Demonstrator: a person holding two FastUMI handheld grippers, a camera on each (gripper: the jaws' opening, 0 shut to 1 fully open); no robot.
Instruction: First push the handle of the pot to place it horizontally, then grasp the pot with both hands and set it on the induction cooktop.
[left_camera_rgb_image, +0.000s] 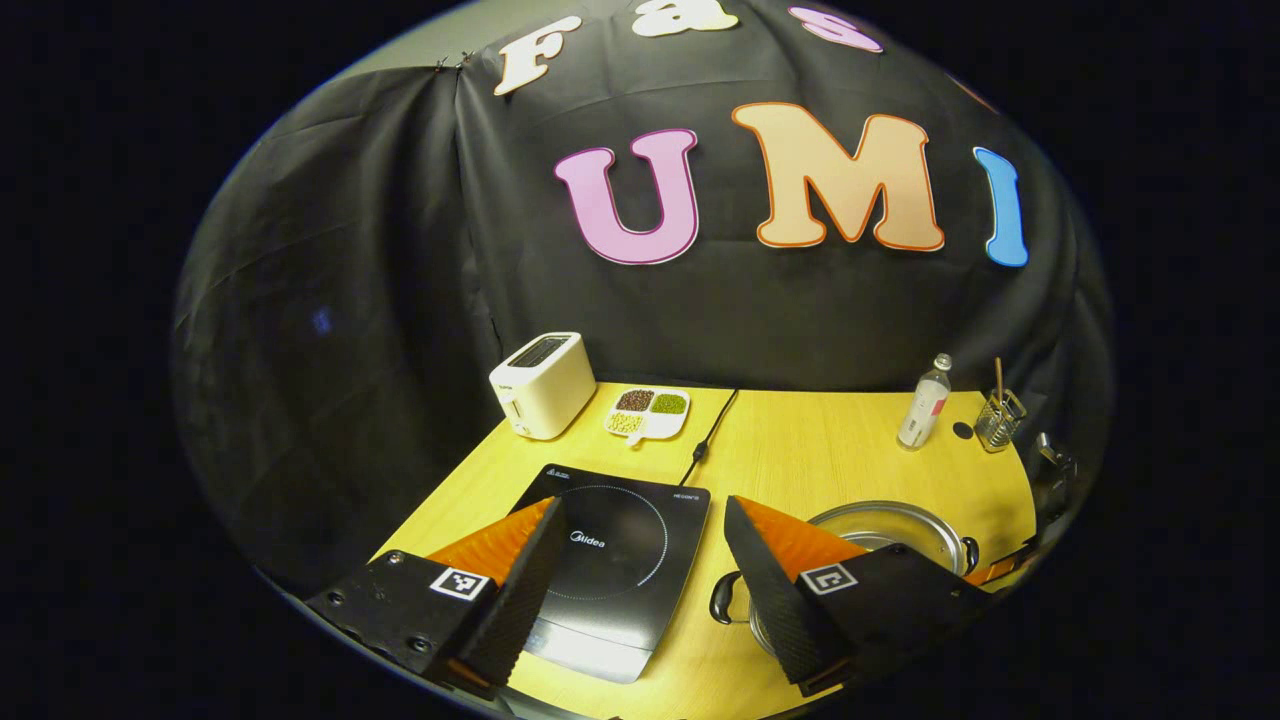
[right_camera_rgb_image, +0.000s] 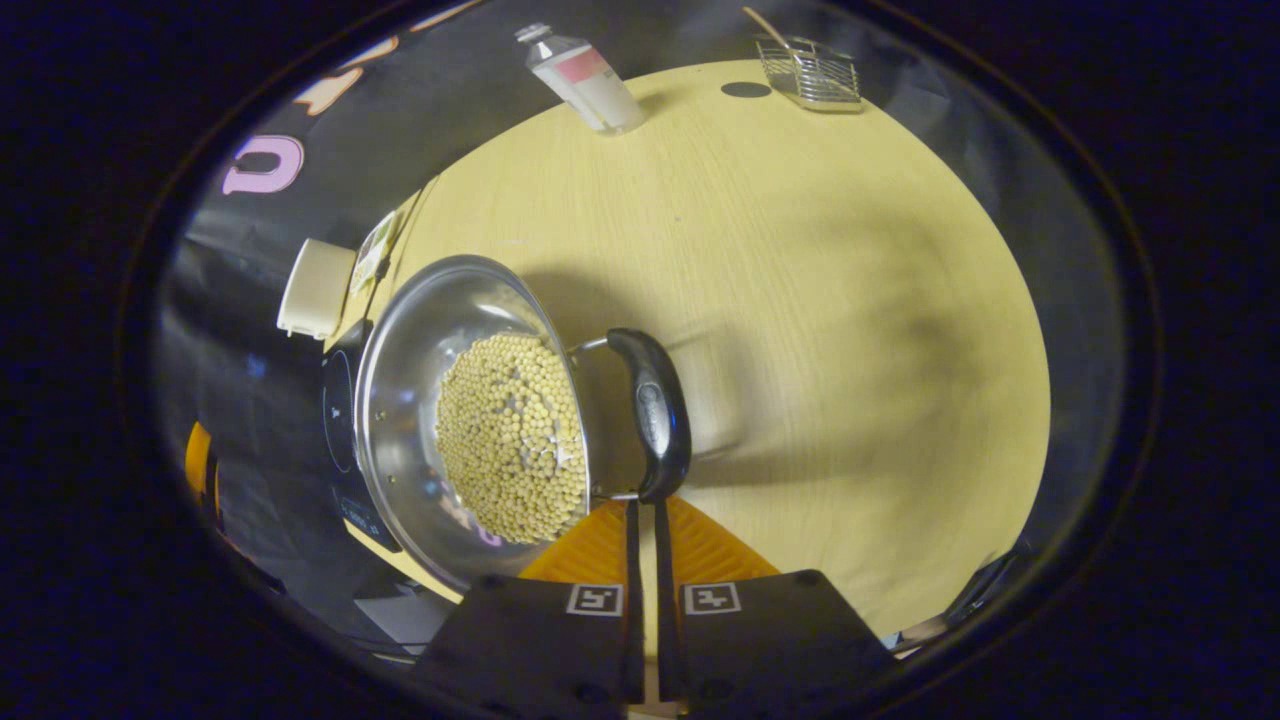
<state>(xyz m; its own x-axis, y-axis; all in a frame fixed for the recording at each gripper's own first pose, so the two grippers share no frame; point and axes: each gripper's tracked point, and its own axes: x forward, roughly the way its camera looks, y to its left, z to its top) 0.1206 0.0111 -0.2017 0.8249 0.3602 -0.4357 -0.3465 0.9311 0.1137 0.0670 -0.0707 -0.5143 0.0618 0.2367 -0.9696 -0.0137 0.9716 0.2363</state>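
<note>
A steel pot (right_camera_rgb_image: 400, 400) holding pale beans (right_camera_rgb_image: 510, 450) stands on the wooden table. In the right gripper view its black side handle (right_camera_rgb_image: 655, 410) sticks out from the rim, just beyond my right gripper (right_camera_rgb_image: 645, 507). That gripper is shut with nothing between its fingers, and its tips are at the handle's near end. In the left gripper view the pot (left_camera_rgb_image: 890, 522) lies behind the right finger, and its other black handle (left_camera_rgb_image: 724, 598) points toward the black induction cooktop (left_camera_rgb_image: 615, 560). My left gripper (left_camera_rgb_image: 642, 505) is open above the cooktop's right half.
A white toaster (left_camera_rgb_image: 542, 385) and a divided dish of beans (left_camera_rgb_image: 648, 411) stand at the back left. A black cable (left_camera_rgb_image: 710, 435) runs from the cooktop to the wall. A bottle (left_camera_rgb_image: 925, 402) and a wire basket (left_camera_rgb_image: 998, 420) stand at the back right.
</note>
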